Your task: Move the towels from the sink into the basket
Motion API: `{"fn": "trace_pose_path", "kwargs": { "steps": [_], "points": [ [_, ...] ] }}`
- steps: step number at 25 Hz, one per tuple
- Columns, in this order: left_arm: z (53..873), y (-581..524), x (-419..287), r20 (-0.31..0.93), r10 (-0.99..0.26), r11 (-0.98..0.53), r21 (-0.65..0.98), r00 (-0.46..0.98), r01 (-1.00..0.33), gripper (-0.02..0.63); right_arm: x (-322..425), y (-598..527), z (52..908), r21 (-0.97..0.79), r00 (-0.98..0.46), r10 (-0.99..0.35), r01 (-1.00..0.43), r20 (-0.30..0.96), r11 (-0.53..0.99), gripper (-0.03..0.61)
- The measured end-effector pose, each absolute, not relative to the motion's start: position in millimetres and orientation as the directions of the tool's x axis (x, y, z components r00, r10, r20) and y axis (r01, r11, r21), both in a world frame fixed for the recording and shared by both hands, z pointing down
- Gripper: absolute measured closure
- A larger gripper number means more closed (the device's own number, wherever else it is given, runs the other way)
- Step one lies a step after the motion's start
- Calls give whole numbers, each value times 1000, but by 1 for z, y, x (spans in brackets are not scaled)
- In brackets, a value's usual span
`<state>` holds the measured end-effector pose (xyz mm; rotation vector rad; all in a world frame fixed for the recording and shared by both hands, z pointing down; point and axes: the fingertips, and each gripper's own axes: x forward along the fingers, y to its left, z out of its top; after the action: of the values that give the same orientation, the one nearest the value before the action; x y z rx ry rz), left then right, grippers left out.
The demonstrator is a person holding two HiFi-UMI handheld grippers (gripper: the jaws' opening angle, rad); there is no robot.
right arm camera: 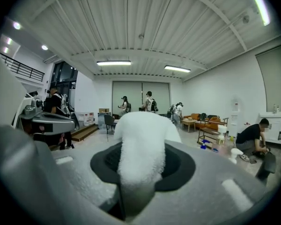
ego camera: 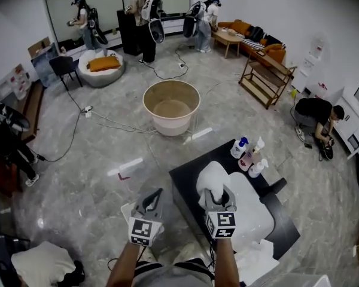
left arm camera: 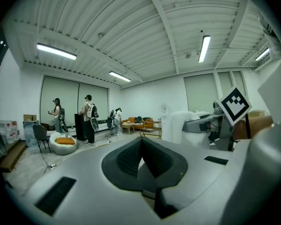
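Nearest, the right gripper point(ego camera: 219, 197) is clamped on a thick white terry towel point(right arm camera: 141, 146). Its dark pads stand a little apart with the looped pile squeezed between them, and the soft roll bulges out past the tips, its long axis running forward along the jaws. Just to its left, the left gripper point(ego camera: 153, 200) carries nothing; its own view shows the two textured pads met edge to edge with no cloth in them. Both are held above the near edge of a matt black tabletop point(ego camera: 187, 181). The right one is over the left end of the smooth, glossy white oblong sink point(ego camera: 260, 217) set into it, so the towel is clear of the basin rather than lying in it. A crumpled white cloth point(ego camera: 258, 257) lies at the near right corner; whether it is another towel I cannot tell. A few white plastic spray bottles point(ego camera: 249, 154) stand at the tabletop's far edge. Farther off, on the grey marbled floor point(ego camera: 107, 142), sits the round, pale beige, hard-walled basket point(ego camera: 171, 124), mouth up and seemingly empty. It lies ahead of the loaded jaws and a little to their left, well apart from the table, so the carry likely goes forward and left. The right hand has the load, though the left is marginally nearer the basket.
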<state>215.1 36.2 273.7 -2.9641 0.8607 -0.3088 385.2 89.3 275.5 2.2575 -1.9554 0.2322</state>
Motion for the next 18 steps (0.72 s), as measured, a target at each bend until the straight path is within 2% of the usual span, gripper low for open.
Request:
{"fn": "trace_pose_path", "kwargs": {
  "steps": [18],
  "points": [
    [267,-27,30,176,-731,-680,-107,659,-726,604,204,-21,250,1,-134,-982,-991,136,136,440]
  ]
}}
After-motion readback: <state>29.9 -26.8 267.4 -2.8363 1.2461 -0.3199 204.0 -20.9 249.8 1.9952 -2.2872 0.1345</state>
